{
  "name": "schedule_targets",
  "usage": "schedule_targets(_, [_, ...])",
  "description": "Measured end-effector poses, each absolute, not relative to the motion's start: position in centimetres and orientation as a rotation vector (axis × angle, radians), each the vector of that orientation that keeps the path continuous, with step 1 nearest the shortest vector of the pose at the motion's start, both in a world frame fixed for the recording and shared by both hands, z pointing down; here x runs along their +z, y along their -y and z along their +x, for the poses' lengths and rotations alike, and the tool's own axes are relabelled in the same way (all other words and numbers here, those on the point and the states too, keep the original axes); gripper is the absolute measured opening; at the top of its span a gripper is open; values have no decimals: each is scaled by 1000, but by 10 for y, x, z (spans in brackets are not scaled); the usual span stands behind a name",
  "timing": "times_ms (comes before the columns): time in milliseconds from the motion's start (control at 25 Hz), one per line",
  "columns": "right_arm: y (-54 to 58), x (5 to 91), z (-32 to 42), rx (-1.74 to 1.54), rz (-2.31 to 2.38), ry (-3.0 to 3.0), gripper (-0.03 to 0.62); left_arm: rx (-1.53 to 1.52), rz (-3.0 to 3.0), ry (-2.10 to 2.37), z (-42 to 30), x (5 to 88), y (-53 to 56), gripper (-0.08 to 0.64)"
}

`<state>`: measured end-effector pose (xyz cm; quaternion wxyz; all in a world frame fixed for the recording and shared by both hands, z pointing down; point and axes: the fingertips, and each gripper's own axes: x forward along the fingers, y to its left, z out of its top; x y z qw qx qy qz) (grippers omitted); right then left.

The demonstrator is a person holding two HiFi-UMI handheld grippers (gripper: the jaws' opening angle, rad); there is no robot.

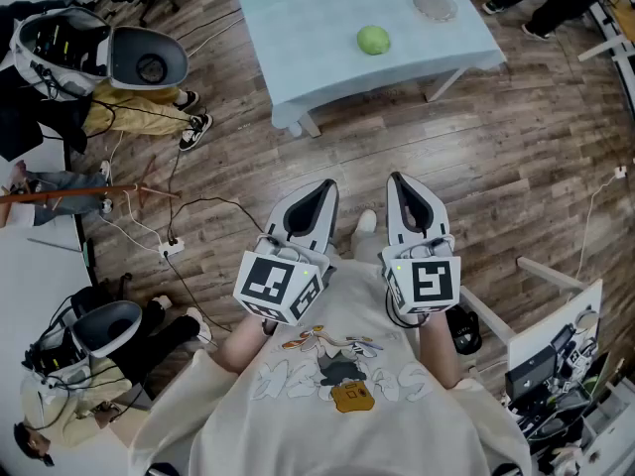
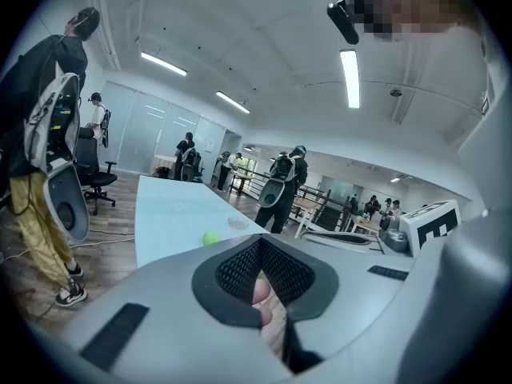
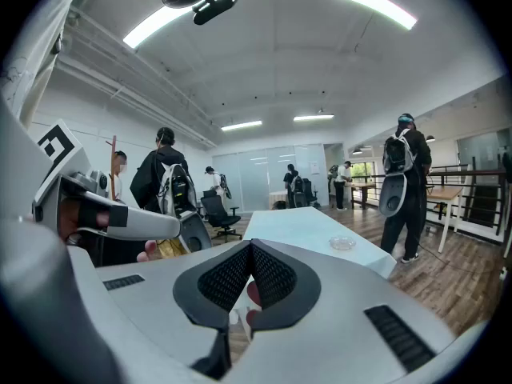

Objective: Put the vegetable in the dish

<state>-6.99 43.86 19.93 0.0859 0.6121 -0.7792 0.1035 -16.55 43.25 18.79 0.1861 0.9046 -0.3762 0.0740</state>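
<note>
Plainly, the only print close by is the black-and-white square markers on each gripper's cube point(image 1: 280, 284) and a cartoon figure on the person's pale shirt point(image 1: 337, 375). The left gripper point(image 1: 319, 188) and right gripper point(image 1: 399, 181) are smooth grey shells with black mesh-textured pads point(image 2: 240, 269). Both pairs of jaws are pressed together with nothing between them, side by side over the wood-plank floor point(image 1: 516, 167). The vegetable point(image 1: 373, 40), a round pale green ball, lies on the bench point(image 1: 298, 28) at 12 o'clock from the grippers, well apart from them. A smooth light blue cloth covers the bench. The dish point(image 1: 435, 6), small, round and clear, sits at 1 o'clock of the vegetable, near it but apart
</note>
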Motion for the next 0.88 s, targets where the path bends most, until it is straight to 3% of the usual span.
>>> schedule_targets(400, [-430,193,-81,371,1859,2407,23,184,2568,1052,-171,194,-419,2])
schedule_targets(880, [-431,189,-14,251,1829,2498,21,242,2556,1086,-116,208,-419,2])
